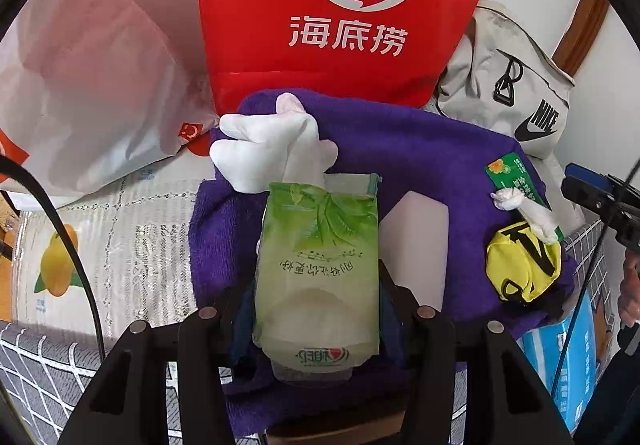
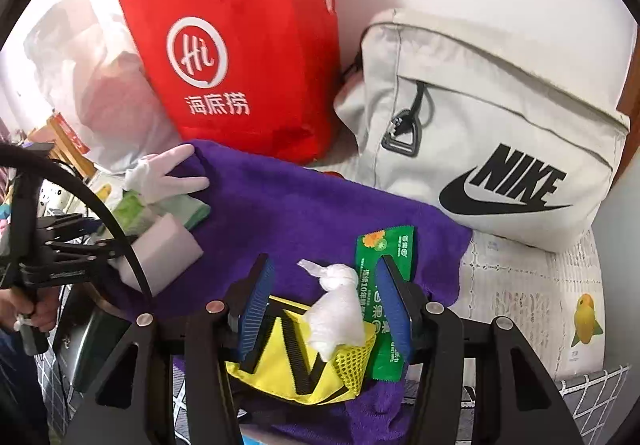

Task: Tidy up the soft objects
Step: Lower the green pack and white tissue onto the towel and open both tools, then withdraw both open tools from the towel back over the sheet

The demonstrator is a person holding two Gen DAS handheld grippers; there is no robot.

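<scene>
Pinching the green tissue pack [image 1: 320, 269] between its fingers, your left gripper [image 1: 316, 309] holds it over the purple towel [image 1: 420, 161], a white glove [image 1: 264, 149] at its far end. Your right gripper [image 2: 326, 309] stands spread around the yellow pouch [image 2: 288, 361] and knotted white bag [image 2: 336, 309], beside a green sachet [image 2: 394, 245].

A towel [image 2: 304, 205] lay spread on the table, with a tote bag [image 2: 240, 61] and a backpack [image 2: 492, 133] standing behind it. On the towel lay a tissue pack [image 1: 318, 269], a glove [image 1: 268, 149], a sponge [image 2: 164, 253], a pouch [image 2: 304, 361] and a sachet [image 2: 394, 249].
</scene>
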